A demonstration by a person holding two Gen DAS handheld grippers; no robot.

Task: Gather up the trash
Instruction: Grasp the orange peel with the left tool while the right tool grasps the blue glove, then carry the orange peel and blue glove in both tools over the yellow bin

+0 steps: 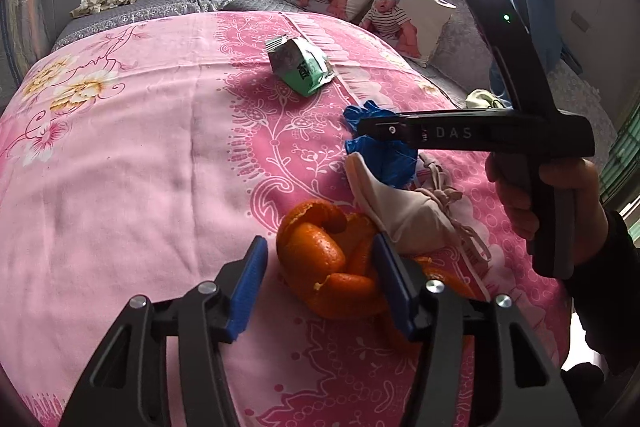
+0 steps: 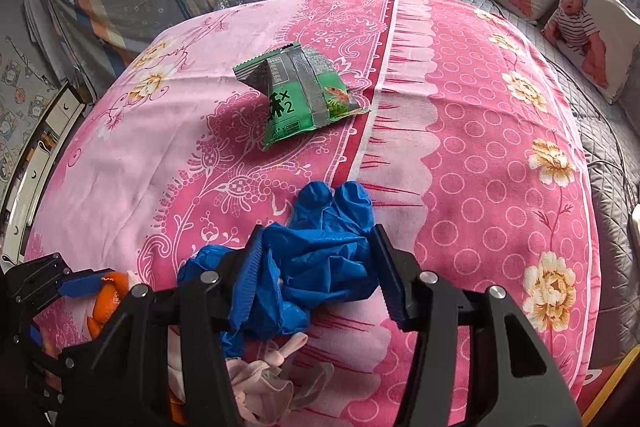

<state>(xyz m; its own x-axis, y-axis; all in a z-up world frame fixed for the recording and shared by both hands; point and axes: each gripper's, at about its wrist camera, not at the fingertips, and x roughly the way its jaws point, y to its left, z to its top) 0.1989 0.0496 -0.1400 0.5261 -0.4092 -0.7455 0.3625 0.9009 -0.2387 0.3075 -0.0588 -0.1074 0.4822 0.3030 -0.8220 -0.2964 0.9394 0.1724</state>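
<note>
Nearest to us, both grippers are down at the cluster of trash on the near part of the bed (image 1: 132,163), which is covered by a pink flowered sheet. Our left gripper (image 1: 318,281) has the orange peel (image 1: 320,263) between its jaws: the right pad lies against the peel, while the left pad stands just clear of it, so the jaws are part spread and not yet pinching. Our right gripper (image 2: 316,277) straddles the crumpled blue glove (image 2: 320,255), and here both pads appear to press into its sides, which we read as a grip on it.

Just right of the peel, and touching it, lies a pale cloth mask (image 1: 404,211) with its strings loose; no jaws are on it. Farther out, well apart from both grippers, the green snack wrapper (image 2: 300,95) sits alone near the middle of the bed.

We judge the task to be at an early stage: all four pieces are on the bed, no bin or bag shows in either view, and nothing has been lifted.
</note>
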